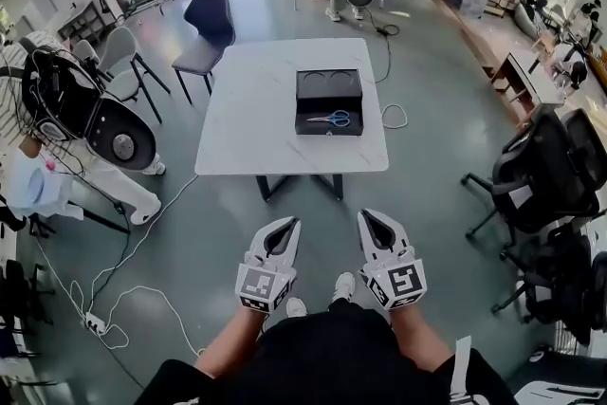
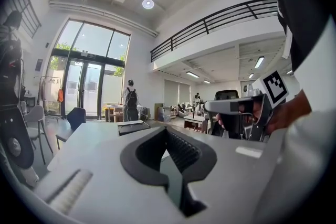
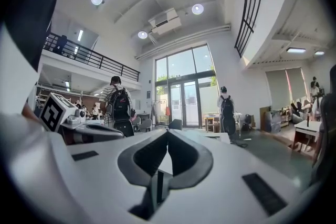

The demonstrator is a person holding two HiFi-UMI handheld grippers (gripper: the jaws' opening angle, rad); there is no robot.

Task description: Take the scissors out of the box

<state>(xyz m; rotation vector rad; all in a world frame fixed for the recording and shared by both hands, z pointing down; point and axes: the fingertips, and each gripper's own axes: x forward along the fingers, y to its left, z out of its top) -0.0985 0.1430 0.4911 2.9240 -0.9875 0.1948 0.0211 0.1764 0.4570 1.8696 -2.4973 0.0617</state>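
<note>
Left tool (image 1: 283, 225) and right tool (image 1: 372, 217), both clenched on nothing, held side by side over the floor (image 1: 190, 242), well short of the table (image 1: 247, 114). Scissors (image 1: 329, 119) lie flat in the open box (image 1: 308, 107) on the table.

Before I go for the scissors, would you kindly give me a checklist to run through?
1. Scissors lying in the black box: ok.
2. Box open, scissors uncovered: ok.
3. Left gripper empty: ok; its jaws apart: not ok, shut.
4. Right gripper empty: ok; its jaws apart: not ok, shut.
5. Grippers over the table: not ok, both short of its near edge.
</note>
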